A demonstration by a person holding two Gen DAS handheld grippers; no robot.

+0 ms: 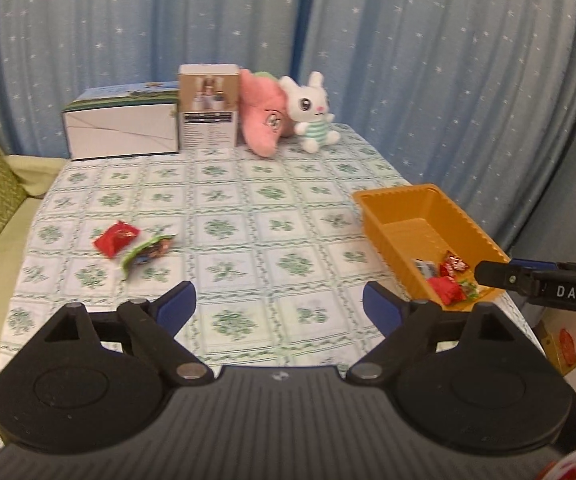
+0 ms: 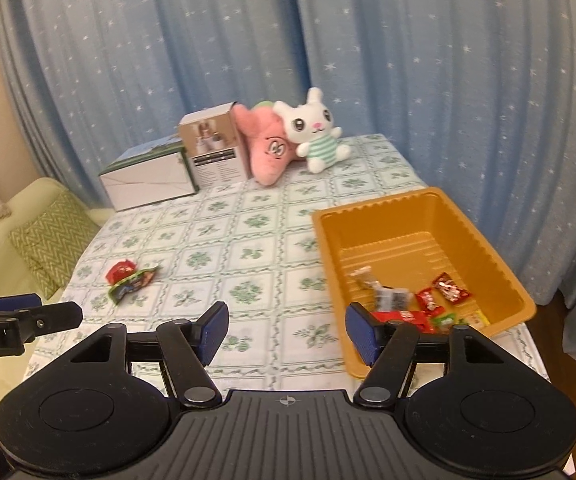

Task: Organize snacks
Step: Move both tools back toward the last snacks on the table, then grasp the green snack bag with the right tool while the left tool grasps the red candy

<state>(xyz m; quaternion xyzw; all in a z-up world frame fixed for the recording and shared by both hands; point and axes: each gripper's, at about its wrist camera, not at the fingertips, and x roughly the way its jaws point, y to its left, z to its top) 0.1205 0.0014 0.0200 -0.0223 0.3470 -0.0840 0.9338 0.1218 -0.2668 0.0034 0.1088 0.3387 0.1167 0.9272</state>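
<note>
Both hand-held grippers gape empty: left (image 1: 279, 304), right (image 2: 286, 330). Pinch the red packet (image 1: 116, 238) centrally, then carry it to the tray (image 2: 424, 216).

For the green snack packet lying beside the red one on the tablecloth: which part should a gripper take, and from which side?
Probably from above, pinching across the narrow middle of the green snack packet. It lies flat and elongated, slanting from near-left to far-right, so the fingers should straddle its short width. Its far-left side sits close to the red snack packet, so the near end leaves more room. The left gripper is open.
</note>
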